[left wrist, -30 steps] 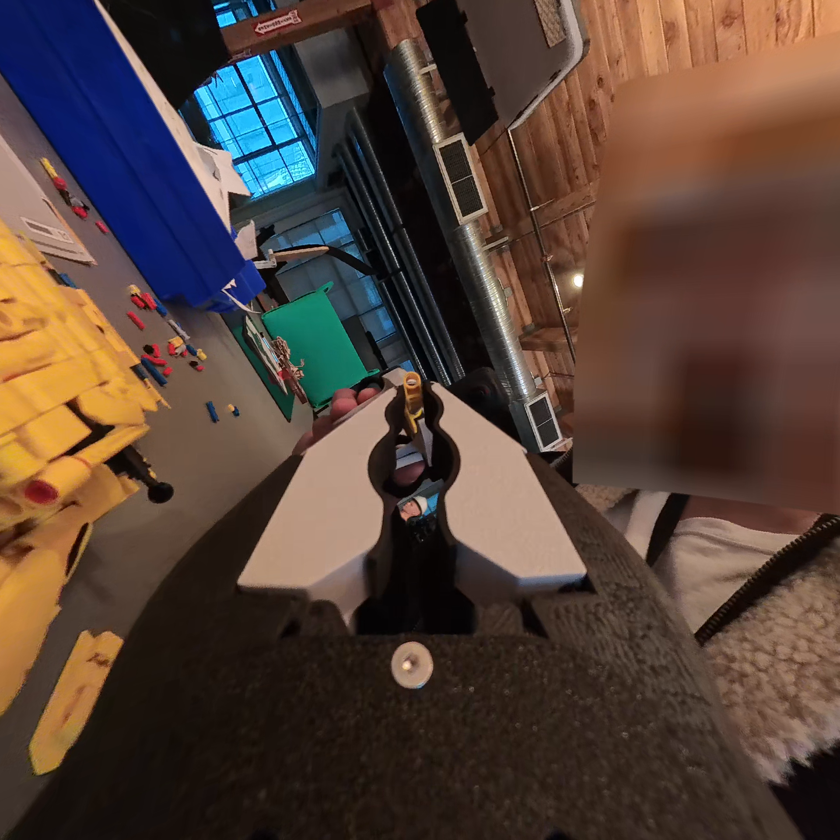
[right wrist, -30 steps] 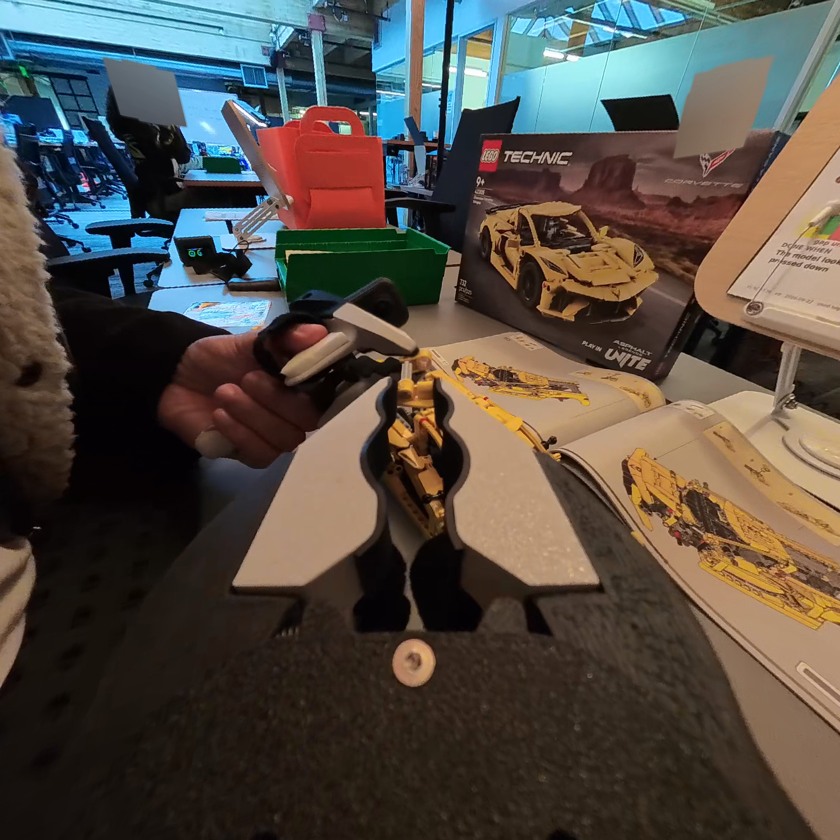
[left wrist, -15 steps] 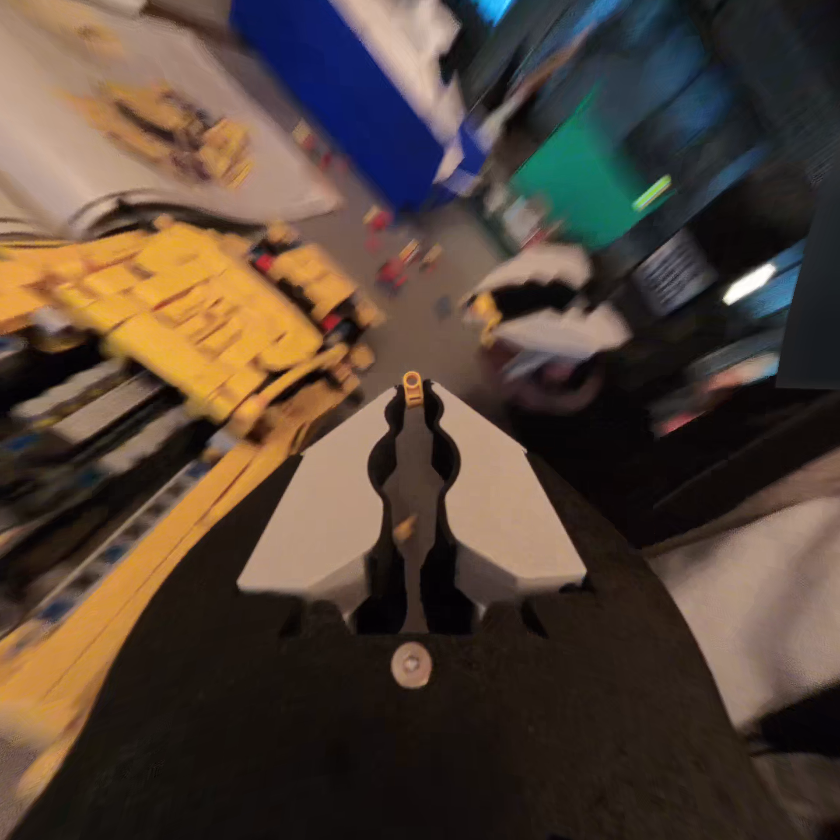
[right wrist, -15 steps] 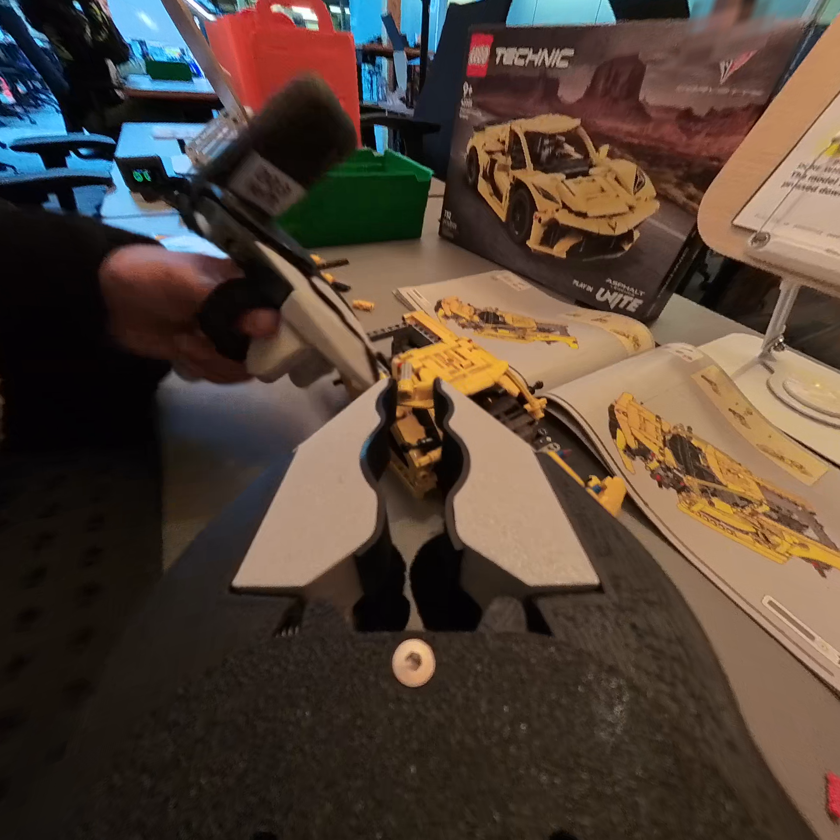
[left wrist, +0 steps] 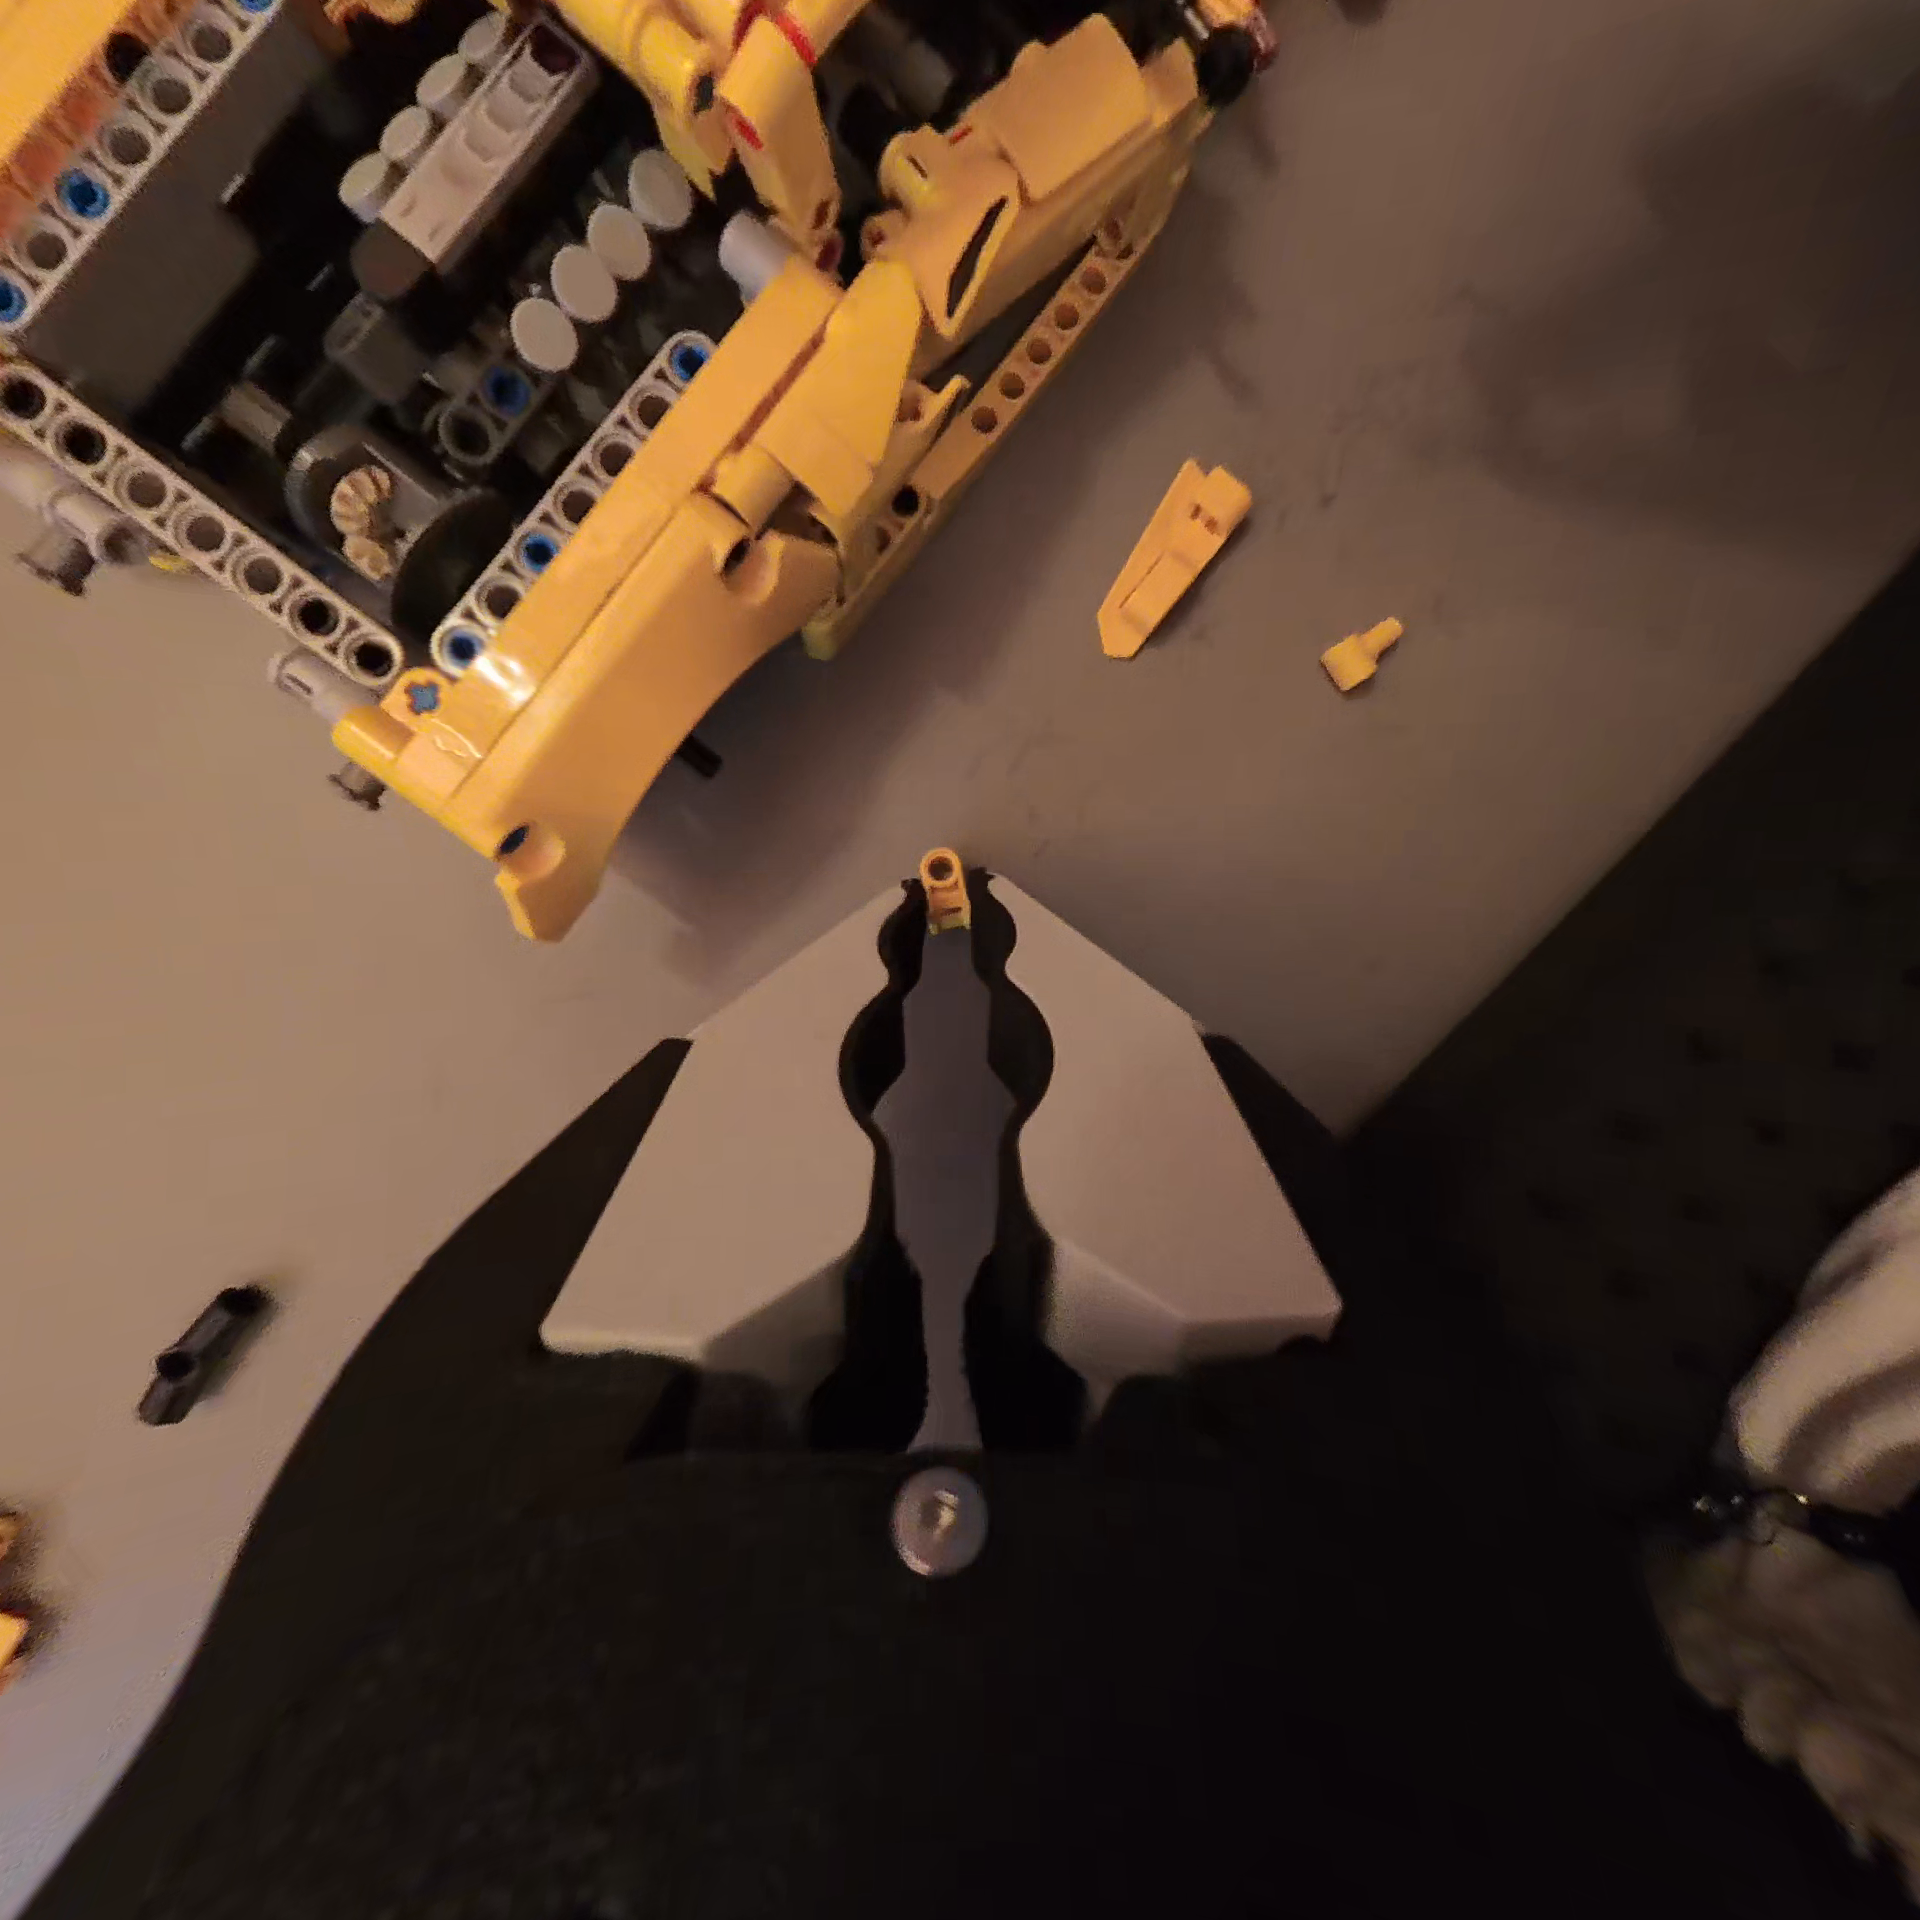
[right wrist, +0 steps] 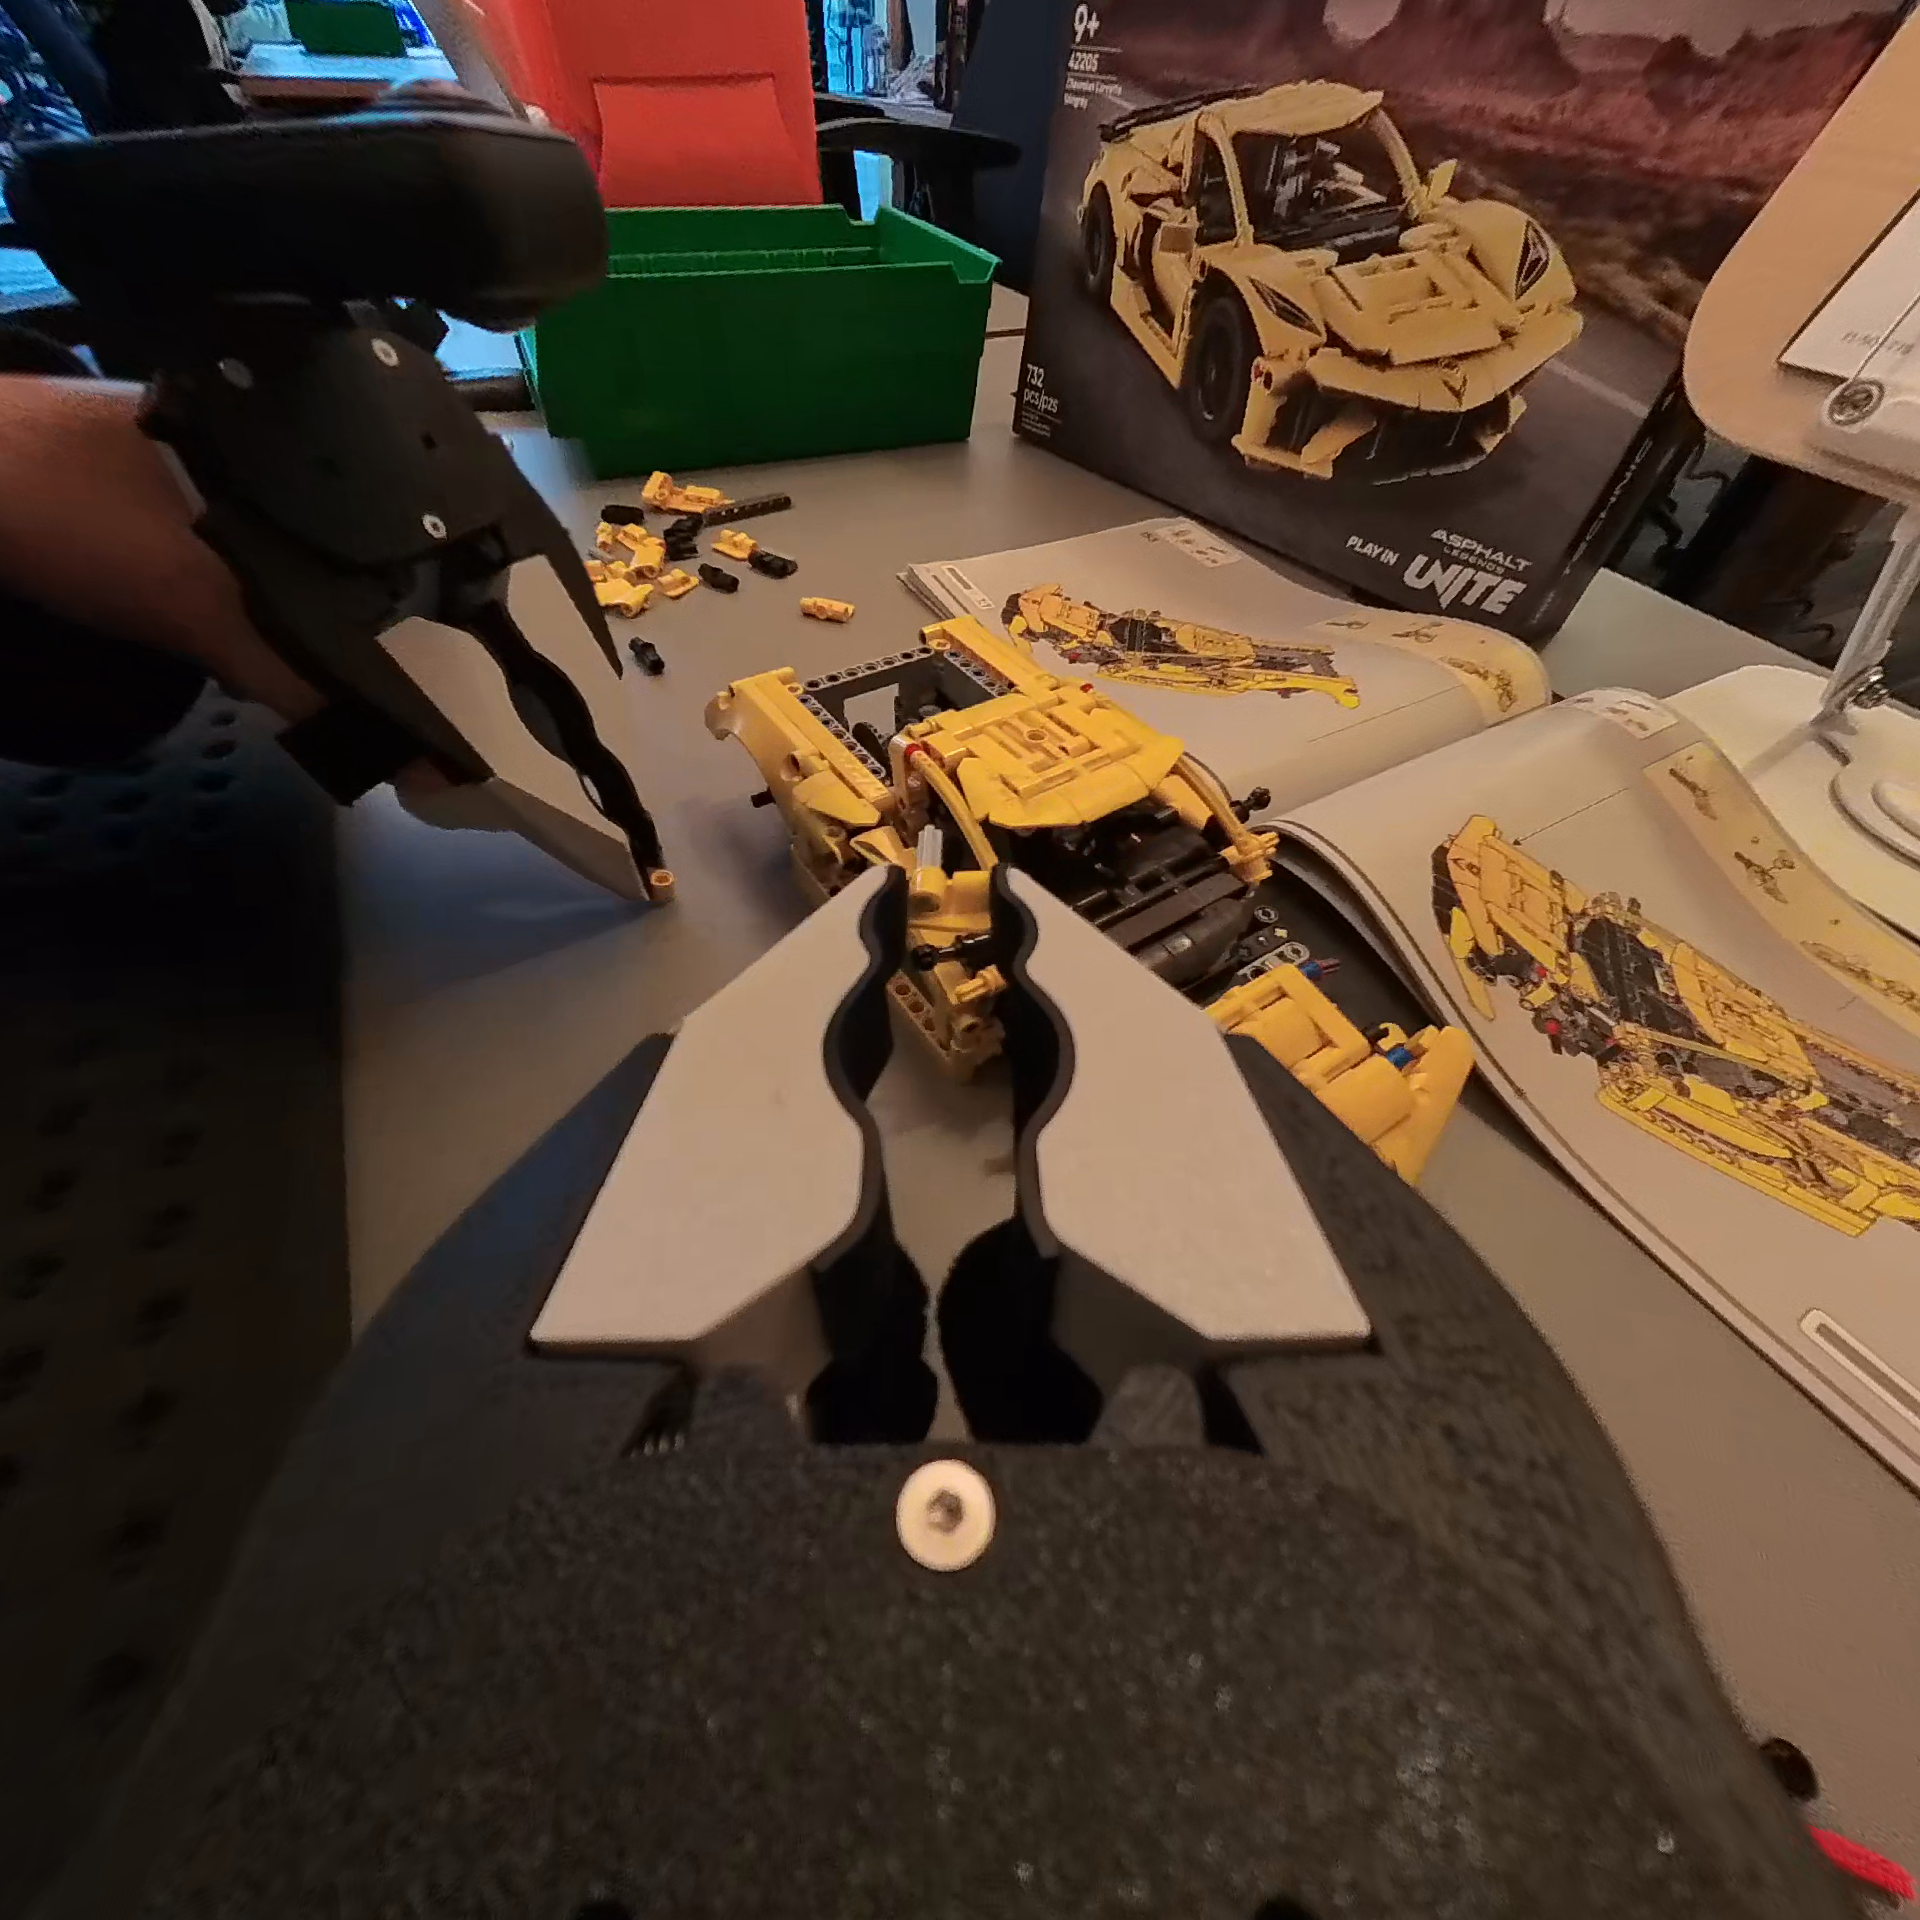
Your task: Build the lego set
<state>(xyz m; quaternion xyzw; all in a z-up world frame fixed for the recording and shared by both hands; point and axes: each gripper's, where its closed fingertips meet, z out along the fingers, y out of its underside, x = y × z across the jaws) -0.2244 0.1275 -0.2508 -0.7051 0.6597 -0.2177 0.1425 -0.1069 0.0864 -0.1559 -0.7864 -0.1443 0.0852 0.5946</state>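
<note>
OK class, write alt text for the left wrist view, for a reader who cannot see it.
A grey two-finger left gripper pinches a tiny yellow Lego connector peg at its tips, above a grey table. A half-built yellow Lego car lies beyond it, with loose yellow pieces to the right.

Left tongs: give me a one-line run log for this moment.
left tongs: shut on small yellow connector, above table | right tongs: around yellow car model, grip unclear
</note>
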